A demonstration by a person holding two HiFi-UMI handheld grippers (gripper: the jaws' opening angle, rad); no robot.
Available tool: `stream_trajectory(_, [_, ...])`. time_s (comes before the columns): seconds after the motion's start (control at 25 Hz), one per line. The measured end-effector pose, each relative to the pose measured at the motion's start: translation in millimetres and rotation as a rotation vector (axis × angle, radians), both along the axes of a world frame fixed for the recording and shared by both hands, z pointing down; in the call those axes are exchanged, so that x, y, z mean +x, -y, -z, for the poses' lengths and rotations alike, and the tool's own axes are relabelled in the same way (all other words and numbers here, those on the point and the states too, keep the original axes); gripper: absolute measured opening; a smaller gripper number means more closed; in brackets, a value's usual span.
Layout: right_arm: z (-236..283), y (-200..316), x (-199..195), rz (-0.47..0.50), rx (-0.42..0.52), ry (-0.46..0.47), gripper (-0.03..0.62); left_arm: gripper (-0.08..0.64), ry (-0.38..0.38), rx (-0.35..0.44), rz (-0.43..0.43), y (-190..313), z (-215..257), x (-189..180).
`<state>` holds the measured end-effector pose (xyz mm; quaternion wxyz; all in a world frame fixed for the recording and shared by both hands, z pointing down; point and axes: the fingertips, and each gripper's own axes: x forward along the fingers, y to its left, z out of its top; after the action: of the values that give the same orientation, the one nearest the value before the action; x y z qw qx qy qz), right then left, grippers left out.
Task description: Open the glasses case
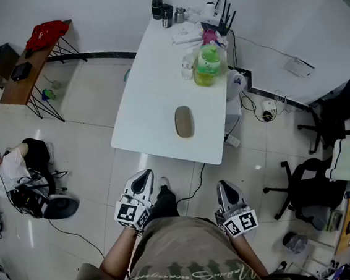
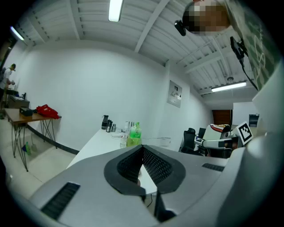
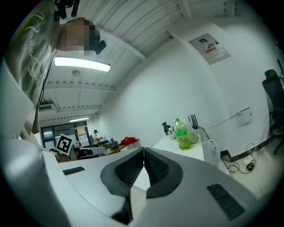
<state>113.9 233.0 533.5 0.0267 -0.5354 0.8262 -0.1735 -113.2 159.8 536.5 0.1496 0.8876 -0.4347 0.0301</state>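
I have both grippers low, short of the table: the left gripper and the right gripper each have their jaws pressed together with nothing between them. Ahead is the white table – the glasses case lies closed toward its near edge, well apart from both. A green bottle stands among clutter at the far end – pale tiled floor around, an office chair at right
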Motion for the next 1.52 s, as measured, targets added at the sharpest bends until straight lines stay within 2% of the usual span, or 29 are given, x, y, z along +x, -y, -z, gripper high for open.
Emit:
stream_trajectory(0.2, [0.5,66.5,-31.6,-0.026,-0.012,0.004,0.008,0.006,-0.071,-0.039,-0.070,63.9,-3.2,-22.4])
stream_trajectory(0.4, [-2.1,99.1,-35.1,-0.057,-0.023,0.002,0.008,0.006,-0.103,-0.058,-0.115,96.1,-3.0,-13.0])
stream_trajectory(0.56, [-4.6,116.2,-37.8,0.000,-0.052,0.019,0.008,0.006,-0.123,-0.077,-0.112,107.2,-3.1,-5.9])
stream_trajectory(0.68, [-6.5,138.0,-34.9,0.049,-0.050,0.042,0.008,0.006,-0.108,-0.068,-0.085,119.8,-4.0,-3.4])
stream_trajectory(0.8, [-12.7,163.5,-28.3,0.085,-0.058,0.058,0.008,0.006,-0.105,-0.069,-0.020,131.9,1.9,-4.0])
stream_trajectory(1.0, [-19.8,197.0,-18.6,0.207,-0.071,0.022,0.008,0.006,-0.165,-0.081,0.079,157.4,10.7,-5.6])
stream_trajectory(1.2, [-37.6,212.5,-14.9,0.321,-0.123,0.025,0.008,0.006,-0.123,-0.063,0.070,169.0,11.2,12.3])
stream_trajectory(1.36, [-32.3,242.2,-9.8,0.312,-0.093,-0.014,0.008,0.006,-0.087,-0.034,0.123,189.3,12.8,24.2])
stream_trajectory(1.44, [-29.9,256.2,-7.5,0.262,-0.082,-0.007,0.008,0.006,-0.093,-0.025,0.139,201.6,13.5,22.2])
stream_trajectory(1.52, [-32.5,267.8,-7.2,0.202,-0.093,-0.014,0.008,0.006,-0.102,-0.024,0.108,212.2,15.8,23.0])
